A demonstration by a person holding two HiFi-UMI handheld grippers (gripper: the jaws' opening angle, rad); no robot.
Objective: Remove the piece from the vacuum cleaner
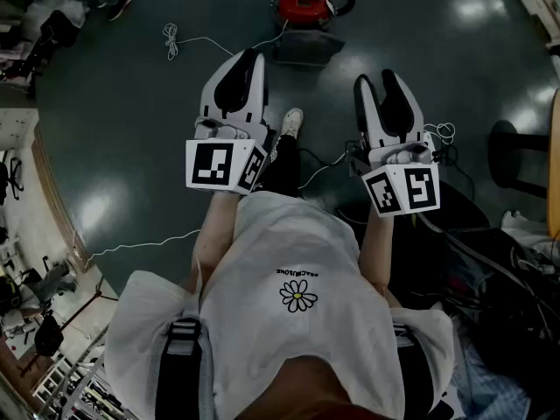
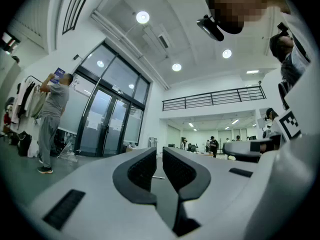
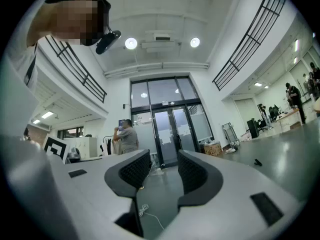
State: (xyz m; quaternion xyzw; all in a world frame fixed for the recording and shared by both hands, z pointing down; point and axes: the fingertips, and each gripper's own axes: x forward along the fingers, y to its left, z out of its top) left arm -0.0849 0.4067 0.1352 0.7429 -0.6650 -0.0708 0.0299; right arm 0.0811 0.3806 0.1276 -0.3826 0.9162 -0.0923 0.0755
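Note:
The red vacuum cleaner (image 1: 302, 3) stands on the dark floor at the top of the head view, with a black hose curling behind it and a grey bag (image 1: 306, 47) just in front. It is well beyond both grippers. I hold my left gripper (image 1: 248, 59) (image 2: 159, 156) in front of my chest, tips pointing away. Its jaws are drawn together to a thin slit with nothing in it. My right gripper (image 1: 380, 80) (image 3: 164, 161) is raised beside it, jaws spread wide and empty. Neither gripper view shows the vacuum cleaner.
A white cord (image 1: 175, 35) trails over the floor left of the vacuum cleaner. Dark bags and cables (image 1: 490, 261) crowd my right side, near a round black stool base (image 1: 516, 160). Shelving (image 1: 35, 278) lines the left. A person (image 3: 127, 136) stands by glass doors.

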